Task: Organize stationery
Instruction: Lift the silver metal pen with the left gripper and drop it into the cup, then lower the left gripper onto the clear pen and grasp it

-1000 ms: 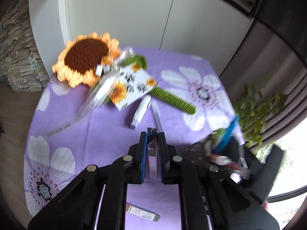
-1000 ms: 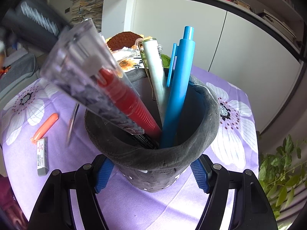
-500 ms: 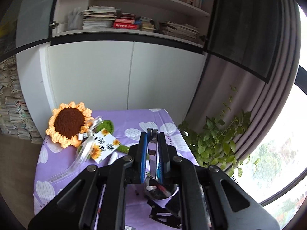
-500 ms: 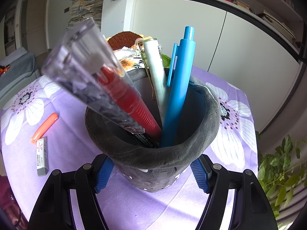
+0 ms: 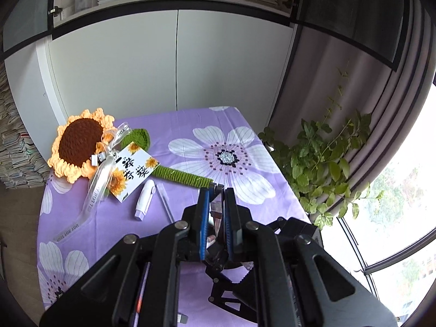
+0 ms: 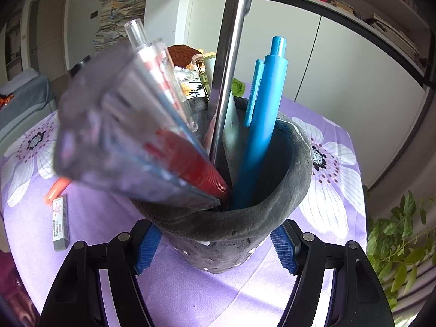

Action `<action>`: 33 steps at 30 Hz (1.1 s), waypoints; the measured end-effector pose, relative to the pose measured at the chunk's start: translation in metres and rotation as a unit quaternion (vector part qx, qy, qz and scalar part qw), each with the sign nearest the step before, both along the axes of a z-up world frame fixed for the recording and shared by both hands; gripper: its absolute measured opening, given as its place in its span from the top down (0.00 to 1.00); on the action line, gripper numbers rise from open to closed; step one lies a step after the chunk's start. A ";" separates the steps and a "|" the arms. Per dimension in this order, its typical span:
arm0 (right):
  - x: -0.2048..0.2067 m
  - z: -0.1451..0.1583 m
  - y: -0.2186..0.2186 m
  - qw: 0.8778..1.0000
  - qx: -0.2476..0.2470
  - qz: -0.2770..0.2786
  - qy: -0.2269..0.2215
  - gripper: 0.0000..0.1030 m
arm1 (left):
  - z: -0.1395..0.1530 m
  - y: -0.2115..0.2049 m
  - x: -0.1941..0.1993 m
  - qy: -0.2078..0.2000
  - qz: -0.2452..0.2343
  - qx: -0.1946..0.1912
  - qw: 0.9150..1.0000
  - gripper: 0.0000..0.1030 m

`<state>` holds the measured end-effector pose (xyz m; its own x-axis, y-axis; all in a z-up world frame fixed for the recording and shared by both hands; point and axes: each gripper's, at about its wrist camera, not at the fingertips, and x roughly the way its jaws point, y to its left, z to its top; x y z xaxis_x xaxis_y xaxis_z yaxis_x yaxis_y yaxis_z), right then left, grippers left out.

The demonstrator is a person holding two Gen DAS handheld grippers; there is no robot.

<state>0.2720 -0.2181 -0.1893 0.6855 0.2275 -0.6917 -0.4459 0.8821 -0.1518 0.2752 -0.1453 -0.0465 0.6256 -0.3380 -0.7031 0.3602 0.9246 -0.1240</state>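
On the purple flowered bench point(image 6: 190, 294), an orange pen point(image 6: 55, 189) and a white eraser point(image 6: 60, 222) lay near the left edge, the pen partly hidden. The right gripper point(image 6: 215, 245) had its jaws pinching the grey pen holder point(image 6: 278, 204). Inside leaned a blurred clear ruler point(image 6: 114, 147), a red pen point(image 6: 196, 163), a metal rod point(image 6: 231, 62) cut off at the top, and a blue pen point(image 6: 261, 125). The left gripper point(image 5: 216, 212) had its jaws pressed nearly together on a thin reflective strip point(image 5: 216, 207), hard to make out, above the mostly hidden holder.
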 end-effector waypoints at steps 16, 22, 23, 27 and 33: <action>0.002 0.001 -0.003 1.000 0.004 -0.003 0.004 0.29 | 0.004 0.050 0.014 0.009 0.087 -0.033 0.996 0.50; 0.002 0.001 -0.003 1.000 0.004 -0.003 0.004 0.29 | -0.060 0.048 0.053 0.111 0.097 0.014 0.989 0.66; 0.002 0.001 -0.003 1.000 0.004 -0.004 0.003 0.29 | -0.074 0.046 0.059 0.130 0.096 0.018 0.987 0.69; 0.002 0.003 -0.002 1.000 -0.004 -0.022 -0.006 0.29 | -0.114 0.038 0.076 0.173 0.102 0.050 0.978 0.77; 0.006 0.003 -0.003 0.999 0.001 -0.042 -0.001 0.29 | -0.138 0.029 0.092 0.189 0.111 0.062 0.974 0.75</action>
